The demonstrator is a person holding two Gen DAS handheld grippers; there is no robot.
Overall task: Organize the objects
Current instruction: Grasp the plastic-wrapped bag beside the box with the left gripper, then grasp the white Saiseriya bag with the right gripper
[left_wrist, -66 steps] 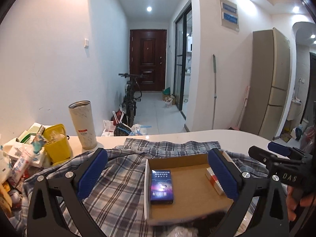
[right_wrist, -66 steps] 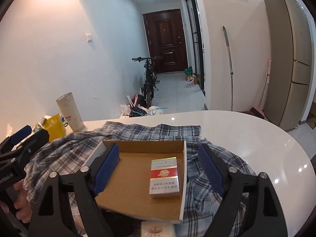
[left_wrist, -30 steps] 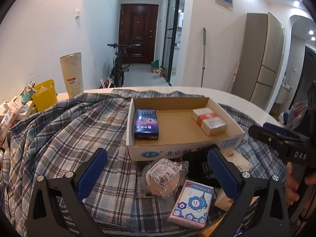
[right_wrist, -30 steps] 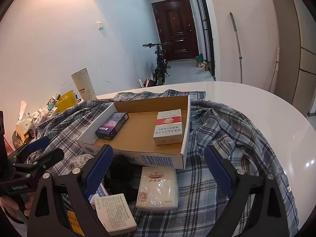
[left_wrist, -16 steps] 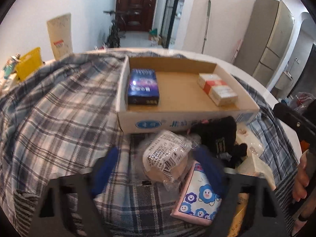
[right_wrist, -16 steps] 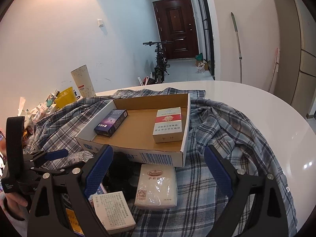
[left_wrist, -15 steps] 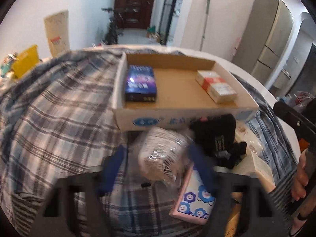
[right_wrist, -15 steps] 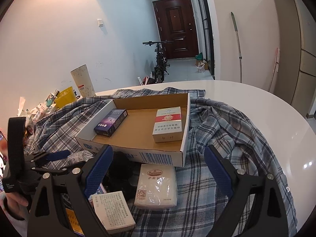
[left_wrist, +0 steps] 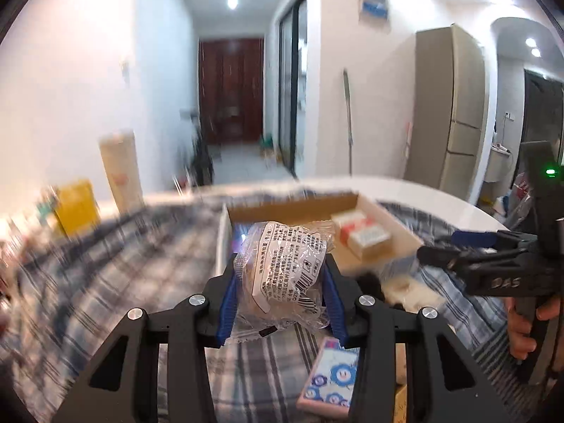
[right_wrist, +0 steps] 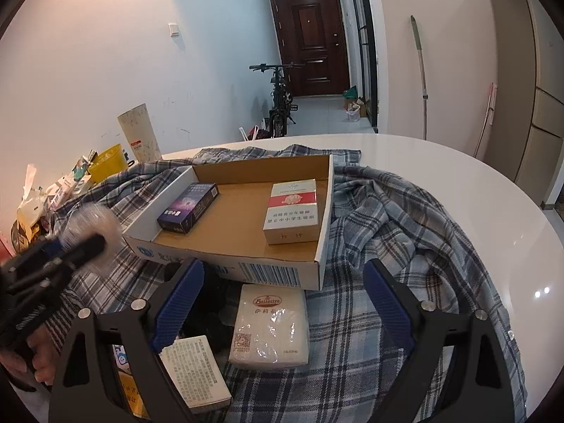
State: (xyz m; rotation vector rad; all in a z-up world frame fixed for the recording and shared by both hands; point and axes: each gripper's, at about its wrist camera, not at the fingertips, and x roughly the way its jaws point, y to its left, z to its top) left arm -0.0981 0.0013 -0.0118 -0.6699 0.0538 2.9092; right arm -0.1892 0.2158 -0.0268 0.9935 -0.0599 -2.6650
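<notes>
Cardboard tray (right_wrist: 326, 211) first: we count two packs lying in it, a dark blue box (right_wrist: 188, 207) on the left and a red-and-white pack (right_wrist: 292, 211) on the right, well apart. Near the tray's front wall on the plaid cloth (right_wrist: 405, 232) we see one white tissue pack (right_wrist: 269, 328), one printed booklet (right_wrist: 195, 370) and one pink card with blue flowers (left_wrist: 329, 377).

A second ago the clear-wrapped bun (left_wrist: 285, 275) lay on the cloth in front of the tray, between wide-spread pads; now it is up off the cloth, in front of the tray in the left view. The left gripper (left_wrist: 280, 303) has clamped down, and its blue pads (left_wrist: 229, 303) press the wrapper from both sides. In the right view it shows as a blur at the left, near the tray's left corner.

The right gripper (right_wrist: 282, 306) hangs wide over the tissue pack; its jaws have just been narrowing a little, with nothing pressed between them. A hand (left_wrist: 525, 328) grips its handle.
</notes>
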